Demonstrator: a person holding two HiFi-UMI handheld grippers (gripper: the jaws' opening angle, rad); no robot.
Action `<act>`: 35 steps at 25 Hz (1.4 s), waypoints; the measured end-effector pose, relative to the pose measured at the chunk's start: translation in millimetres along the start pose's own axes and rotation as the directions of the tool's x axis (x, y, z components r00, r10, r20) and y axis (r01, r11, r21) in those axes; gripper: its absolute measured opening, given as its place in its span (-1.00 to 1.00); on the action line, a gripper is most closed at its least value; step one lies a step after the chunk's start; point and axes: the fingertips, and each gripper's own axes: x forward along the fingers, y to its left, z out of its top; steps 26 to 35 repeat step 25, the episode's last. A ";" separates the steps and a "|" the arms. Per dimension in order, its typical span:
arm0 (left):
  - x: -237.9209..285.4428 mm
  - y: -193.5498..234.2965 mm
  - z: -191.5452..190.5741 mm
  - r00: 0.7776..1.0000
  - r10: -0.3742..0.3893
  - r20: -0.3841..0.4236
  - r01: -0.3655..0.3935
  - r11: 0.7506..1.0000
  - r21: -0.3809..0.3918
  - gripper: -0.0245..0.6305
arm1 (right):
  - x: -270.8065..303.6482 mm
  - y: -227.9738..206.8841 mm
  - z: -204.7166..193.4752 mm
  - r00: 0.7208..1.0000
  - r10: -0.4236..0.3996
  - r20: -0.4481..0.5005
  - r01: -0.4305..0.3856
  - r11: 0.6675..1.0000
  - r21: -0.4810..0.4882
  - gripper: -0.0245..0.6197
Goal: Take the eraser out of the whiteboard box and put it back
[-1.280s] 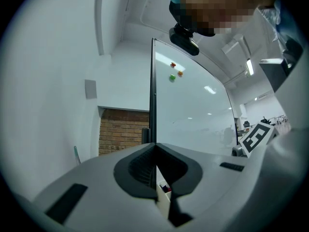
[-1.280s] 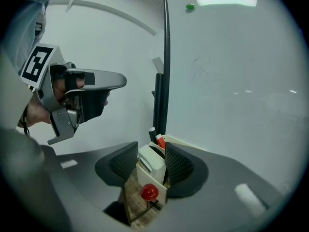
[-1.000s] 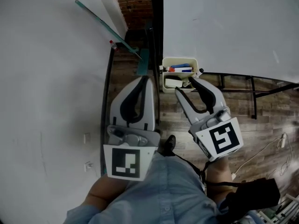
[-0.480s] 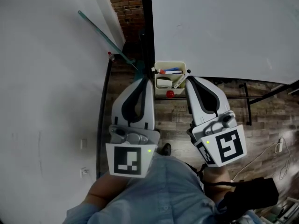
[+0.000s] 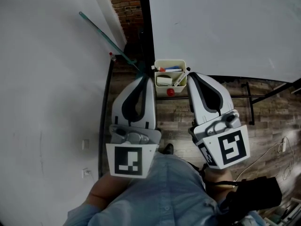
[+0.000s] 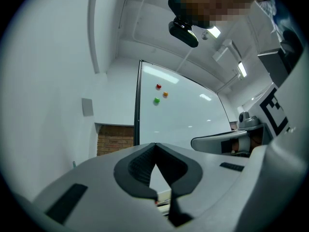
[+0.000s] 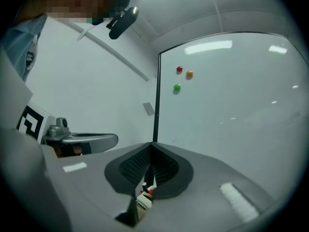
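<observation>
1. Nearest me is the person's blue shirt (image 5: 160,192). In front of it are the two tools, smooth grey moulded shells with black ribbed pads.
2. The left gripper (image 5: 146,77) has its jaws pressed together with nothing in them. Its tip is just beside the left wall of the whiteboard box (image 5: 170,61).
3. The right gripper (image 5: 190,74) is likewise closed tight and empty (through the gap under its pads I see only markers and the box rim). Its tip is at the box's right wall.
4. The box is a cream plastic tub with rounded corners, at the whiteboard's lower left corner. The eraser (image 5: 164,81), a pale oblong block, lies inside toward the left wall. Coloured markers (image 5: 172,69) lie along the far wall, and one more leans at the right.
5. The step, as I judge it: neither tool holds the eraser, so either the taking-out has not begun or the putting-back is done. I can't tell which. If lifting comes next, the right gripper would need to open, tip down over the rim and close across the block's narrow sides, clear of the leaning marker.
6. Farthest is the glossy whiteboard (image 5: 225,27), with three small round magnets (image 7: 179,69) in red, orange and green.
</observation>
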 end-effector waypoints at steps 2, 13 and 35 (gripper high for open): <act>0.3 -0.1 0.6 1.000 -0.002 0.002 0.002 1.000 0.001 -0.91 | 0.4 -0.3 0.8 1.000 -0.002 0.004 0.002 1.000 0.000 -0.92; 3.9 -3.8 2.2 1.000 -0.015 0.011 0.015 1.000 -0.002 -0.91 | -0.2 -3.4 3.2 1.000 -0.007 0.016 0.007 1.000 0.002 -0.92; 1.8 -4.4 5.4 1.000 -0.022 0.015 0.022 1.000 0.006 -0.91 | -1.0 -2.1 6.3 1.000 -0.008 0.020 0.008 1.000 -0.001 -0.92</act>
